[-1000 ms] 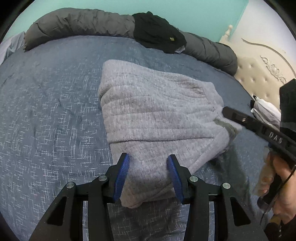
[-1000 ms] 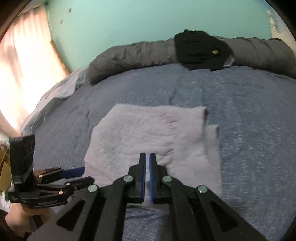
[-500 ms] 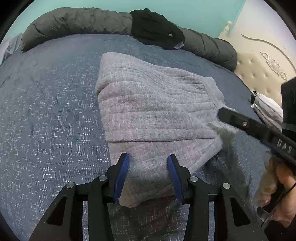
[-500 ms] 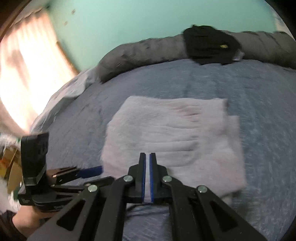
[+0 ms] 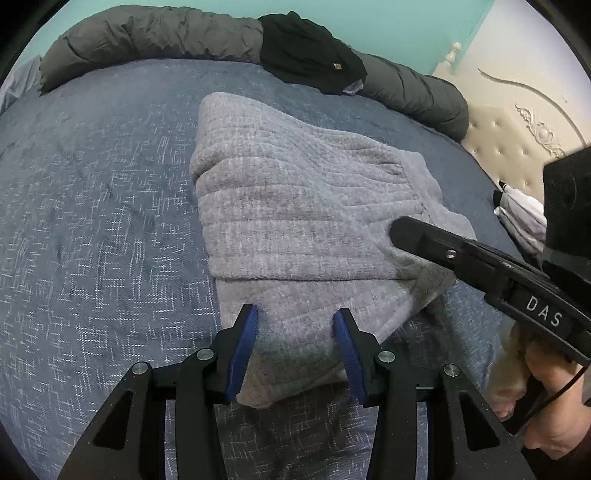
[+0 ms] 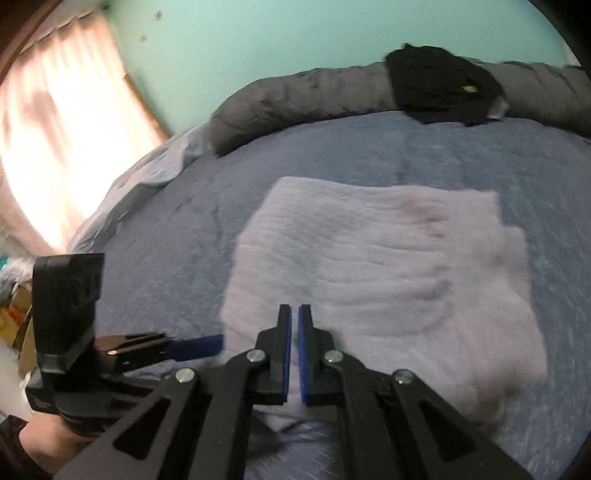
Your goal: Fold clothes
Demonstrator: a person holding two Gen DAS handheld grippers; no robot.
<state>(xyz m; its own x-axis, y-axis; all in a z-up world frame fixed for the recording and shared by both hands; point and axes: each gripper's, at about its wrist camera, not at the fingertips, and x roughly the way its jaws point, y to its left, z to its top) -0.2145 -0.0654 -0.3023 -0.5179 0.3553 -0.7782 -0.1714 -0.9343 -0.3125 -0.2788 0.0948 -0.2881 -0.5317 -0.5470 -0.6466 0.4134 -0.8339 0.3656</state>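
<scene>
At the left we see a bright curtained window [image 6: 55,147] beside the mint-green wall [image 6: 258,44]. Our left gripper [image 5: 295,347] hovers over the near edge of the folded grey knit garment [image 5: 295,206], its blue pads [image 5: 243,343] spread partway with cloth under the gap but nothing pinched that we can make out. The garment lies flat in the middle of the blue-grey woven bedspread [image 5: 92,221]. Along the far edge runs a long dark grey rolled duvet [image 5: 155,33], with a black crumpled garment [image 5: 306,59] draped over it. Our right gripper [image 6: 294,350], pads closed together and empty, reaches over the garment's near right corner. Farthest right stand a cream tufted headboard [image 5: 517,133] and some white cloth [image 5: 524,214] beside the bed.
</scene>
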